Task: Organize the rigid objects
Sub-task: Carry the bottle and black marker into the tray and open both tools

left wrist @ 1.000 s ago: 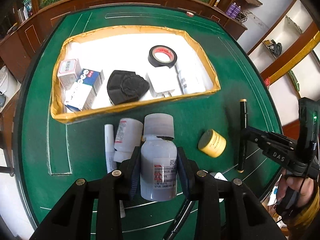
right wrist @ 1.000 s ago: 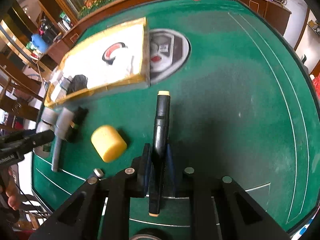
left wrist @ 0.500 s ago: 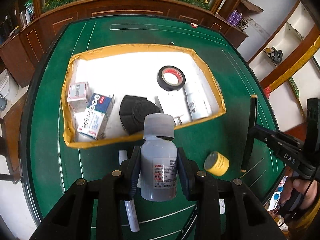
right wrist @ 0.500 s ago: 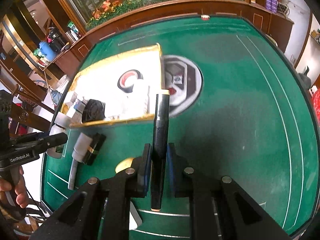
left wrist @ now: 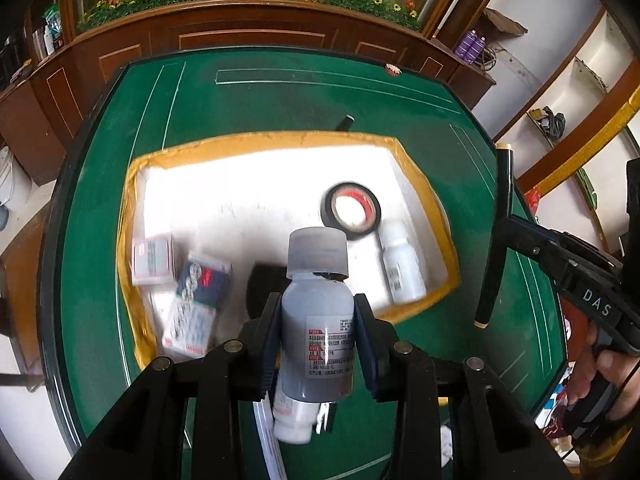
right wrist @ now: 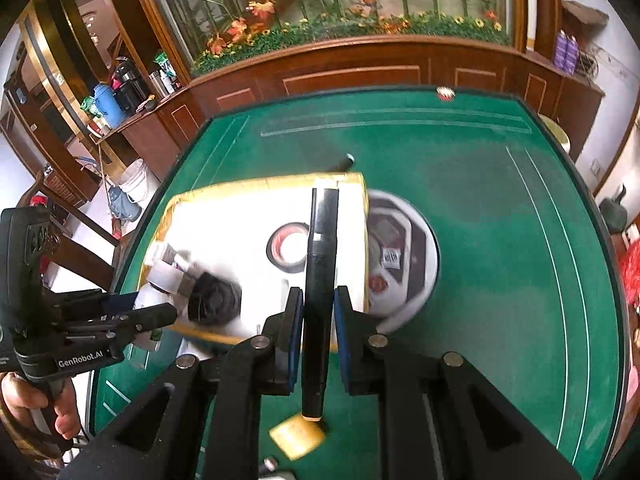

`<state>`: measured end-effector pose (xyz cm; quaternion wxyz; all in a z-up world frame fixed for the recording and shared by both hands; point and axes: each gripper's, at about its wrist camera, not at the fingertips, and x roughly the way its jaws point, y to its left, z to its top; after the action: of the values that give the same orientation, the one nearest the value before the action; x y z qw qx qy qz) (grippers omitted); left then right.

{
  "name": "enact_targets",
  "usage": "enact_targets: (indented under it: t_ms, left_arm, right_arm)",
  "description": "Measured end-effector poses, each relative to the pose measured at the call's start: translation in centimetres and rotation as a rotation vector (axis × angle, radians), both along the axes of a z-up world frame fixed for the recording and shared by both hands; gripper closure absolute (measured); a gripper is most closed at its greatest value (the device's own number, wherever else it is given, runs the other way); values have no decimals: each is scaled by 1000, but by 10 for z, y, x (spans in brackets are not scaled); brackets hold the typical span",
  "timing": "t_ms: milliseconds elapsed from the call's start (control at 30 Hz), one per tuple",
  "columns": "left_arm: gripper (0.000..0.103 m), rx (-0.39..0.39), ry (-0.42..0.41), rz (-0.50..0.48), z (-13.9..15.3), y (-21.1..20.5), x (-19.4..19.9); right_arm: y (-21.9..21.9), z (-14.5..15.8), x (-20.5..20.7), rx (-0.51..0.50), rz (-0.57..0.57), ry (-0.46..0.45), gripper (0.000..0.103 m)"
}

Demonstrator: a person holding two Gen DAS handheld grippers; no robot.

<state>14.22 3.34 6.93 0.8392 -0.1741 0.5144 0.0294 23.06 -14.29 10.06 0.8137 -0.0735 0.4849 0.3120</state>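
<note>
Risks at the carry stage. Left gripper (left wrist: 318, 344) pinches a grey bottle (left wrist: 318, 320) by its body, upright, over the near wall of the yellow-edged box (left wrist: 424, 184); right gripper (right wrist: 318, 336) is pressed together on a black pen (right wrist: 320, 280), which juts forward over the box's right side. Both loads hang clear of the green table (left wrist: 280, 108).

The bottle is smooth and gripped low, so it may tip or slide between the pads if lowered fast. The pen's long free end could catch the box rim, or swing if held loosely.

Inside the box, the near part is crowded: tape roll (left wrist: 351, 210), white bottle (left wrist: 402, 264), small cartons (left wrist: 200, 296), a dark lump (right wrist: 214, 298). Open floor lies toward the far wall. With both tools over the one box, the likeliest fault is collision between them; staggered drops seem safer.
</note>
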Motion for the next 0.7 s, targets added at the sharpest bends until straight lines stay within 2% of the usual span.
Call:
enact_targets:
  t_ms: [167, 367, 700]
  left_arm:
    - [67, -16, -4, 14, -2, 11, 25]
    - [67, -30, 4, 21, -11, 21, 49]
    - [67, -38, 58, 39, -47, 32, 77]
  right_arm:
    - [22, -7, 22, -53, 17, -21, 88]
    - [36, -27, 42, -109, 14, -1, 88]
    - [47, -63, 52, -169, 21, 64, 89]
